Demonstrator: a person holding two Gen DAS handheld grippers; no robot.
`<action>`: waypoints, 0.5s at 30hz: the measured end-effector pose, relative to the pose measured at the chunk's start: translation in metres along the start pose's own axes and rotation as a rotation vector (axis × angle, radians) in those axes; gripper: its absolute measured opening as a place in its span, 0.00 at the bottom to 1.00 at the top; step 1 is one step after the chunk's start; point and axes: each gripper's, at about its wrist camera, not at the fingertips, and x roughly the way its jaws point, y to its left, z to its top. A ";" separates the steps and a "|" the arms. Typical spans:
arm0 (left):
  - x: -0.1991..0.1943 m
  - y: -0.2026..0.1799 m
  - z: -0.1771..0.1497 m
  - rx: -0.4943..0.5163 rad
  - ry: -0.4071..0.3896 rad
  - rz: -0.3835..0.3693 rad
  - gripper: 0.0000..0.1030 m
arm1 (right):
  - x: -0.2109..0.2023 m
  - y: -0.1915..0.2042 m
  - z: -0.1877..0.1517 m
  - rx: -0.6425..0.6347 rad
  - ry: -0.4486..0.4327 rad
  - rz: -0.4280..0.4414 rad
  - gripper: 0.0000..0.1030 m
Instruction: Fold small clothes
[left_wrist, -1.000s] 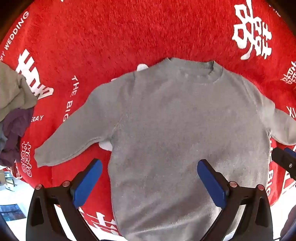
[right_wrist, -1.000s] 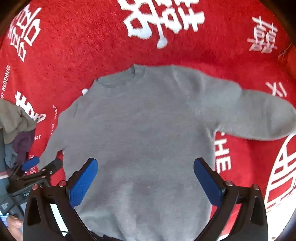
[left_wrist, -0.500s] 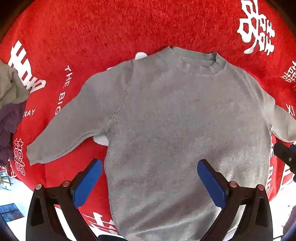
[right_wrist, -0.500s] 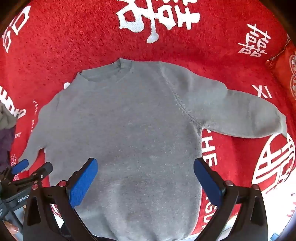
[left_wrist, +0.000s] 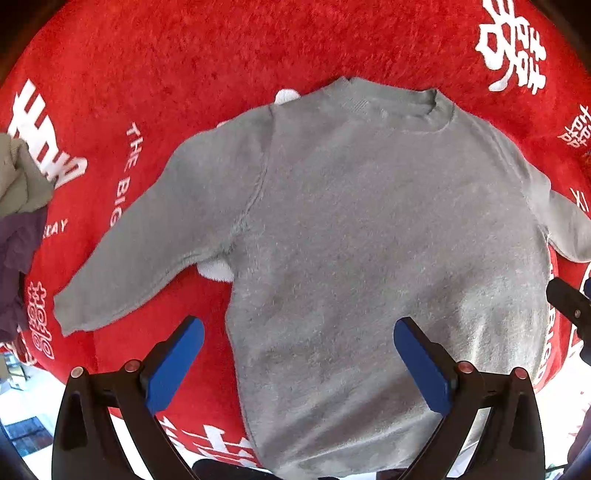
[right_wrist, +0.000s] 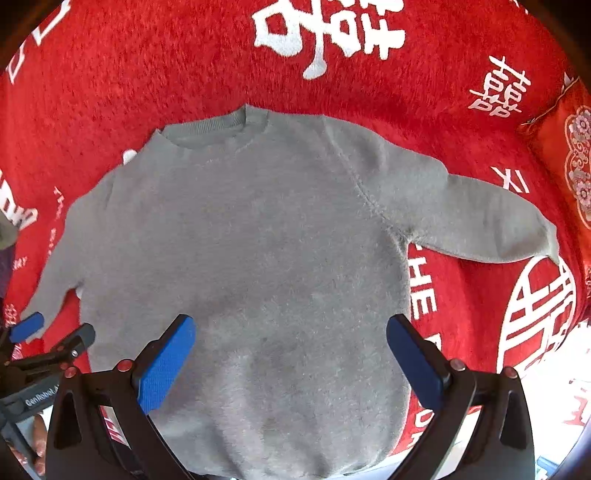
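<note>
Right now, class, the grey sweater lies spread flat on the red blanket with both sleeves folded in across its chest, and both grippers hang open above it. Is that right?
Not quite. The grey sweater lies flat on the red blanket, but its sleeves are spread outward, not folded in: the right wrist view shows one sleeve stretched out sideways. Left gripper and right gripper are open.

Both wrist cameras look steeply down from the hem side, close above the grey sweater (left_wrist: 369, 240) on the red blanket (left_wrist: 184, 74). The left view sits further left, the right further right; both share the sweater's body and collar.
</note>
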 end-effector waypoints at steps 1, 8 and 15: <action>0.002 0.000 -0.001 -0.008 0.005 -0.005 1.00 | 0.000 -0.001 0.000 -0.007 0.000 -0.002 1.00; 0.006 -0.002 -0.003 -0.065 0.023 0.028 1.00 | 0.008 -0.008 0.013 -0.061 0.013 0.014 1.00; 0.014 -0.006 -0.003 -0.136 0.040 0.053 1.00 | 0.018 -0.014 0.028 -0.125 0.035 0.048 1.00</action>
